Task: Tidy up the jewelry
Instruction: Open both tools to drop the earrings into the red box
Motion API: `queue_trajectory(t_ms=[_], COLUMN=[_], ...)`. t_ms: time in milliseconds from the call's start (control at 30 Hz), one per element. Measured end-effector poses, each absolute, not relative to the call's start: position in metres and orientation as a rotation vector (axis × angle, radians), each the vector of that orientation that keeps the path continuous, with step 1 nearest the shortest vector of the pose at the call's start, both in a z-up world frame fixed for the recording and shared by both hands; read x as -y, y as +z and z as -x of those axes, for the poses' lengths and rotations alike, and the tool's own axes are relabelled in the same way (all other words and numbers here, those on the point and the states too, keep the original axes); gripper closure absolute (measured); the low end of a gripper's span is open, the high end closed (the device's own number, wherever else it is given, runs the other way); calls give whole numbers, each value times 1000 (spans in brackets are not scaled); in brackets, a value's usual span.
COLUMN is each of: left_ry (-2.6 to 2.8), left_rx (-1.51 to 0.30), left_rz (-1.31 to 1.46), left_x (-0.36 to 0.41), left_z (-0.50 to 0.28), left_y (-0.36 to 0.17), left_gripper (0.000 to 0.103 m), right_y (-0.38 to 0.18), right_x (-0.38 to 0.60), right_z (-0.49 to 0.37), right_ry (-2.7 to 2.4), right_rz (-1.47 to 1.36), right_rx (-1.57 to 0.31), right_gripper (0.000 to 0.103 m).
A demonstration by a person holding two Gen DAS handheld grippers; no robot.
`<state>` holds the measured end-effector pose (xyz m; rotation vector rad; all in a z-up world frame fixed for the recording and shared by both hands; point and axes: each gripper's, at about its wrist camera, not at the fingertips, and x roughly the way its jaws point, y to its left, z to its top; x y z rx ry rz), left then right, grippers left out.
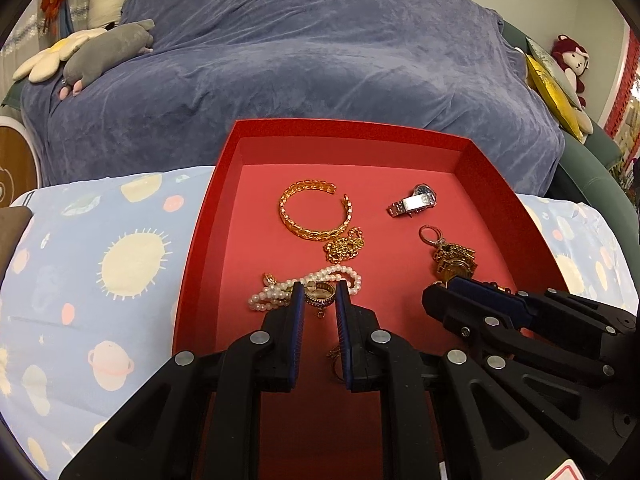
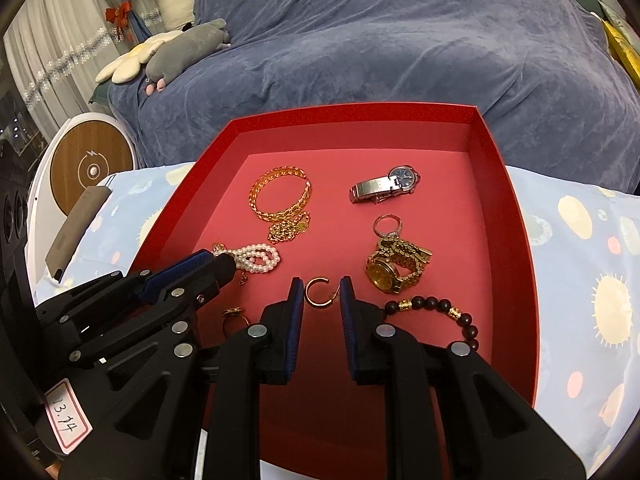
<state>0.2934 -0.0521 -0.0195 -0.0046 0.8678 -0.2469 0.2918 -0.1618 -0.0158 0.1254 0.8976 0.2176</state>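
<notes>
Left wrist view: left tool (image 1: 319, 294) hovers over the red tray (image 1: 348, 130), jaws narrowly parted and empty, a jewelled ring (image 1: 319, 292) and pearl strand (image 1: 308, 284) just beyond its tips. Right tool (image 2: 320, 290), likewise narrow and empty, frames a gold hoop (image 2: 318, 292) lying flat on the tray floor. Both tilt steeply down.

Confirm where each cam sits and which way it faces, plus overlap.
Left wrist: sits on the left tool, looking forward and down into the red tray; own two fingers straddle a ring by the pearl strand; right tool enters from the right.
Right wrist: sits on the right tool, same downward look; own fingers flank a gold hoop; left tool enters from the left.
Shared: tray, gold bangle, silver watch, gold watch, blue-covered sofa.
</notes>
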Motion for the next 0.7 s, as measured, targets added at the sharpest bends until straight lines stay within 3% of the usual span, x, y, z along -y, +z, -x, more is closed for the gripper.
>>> queue_trajectory(t_ms=[267,433,567,700], left_ry=[-235,-222,-225,-227], left_rx=[-853,-840,-819,-792], left_rz=[-20,-25,-36,-36], left_x=[58,64,69,65], left_z=[-285,-267,-244,-213], left_y=[-11,8,27,43], left_gripper=[85,68,65,58], right_y=[-5,14,29,41], right_x=[165,179,190,198], right_z=[-279,-253,-219,-185], right_ry=[189,172,166,167], right_rz=[-116,-130,-118,-117], right_rx=[-877,-859,-838,-826], right_gripper=[84,83,68,67])
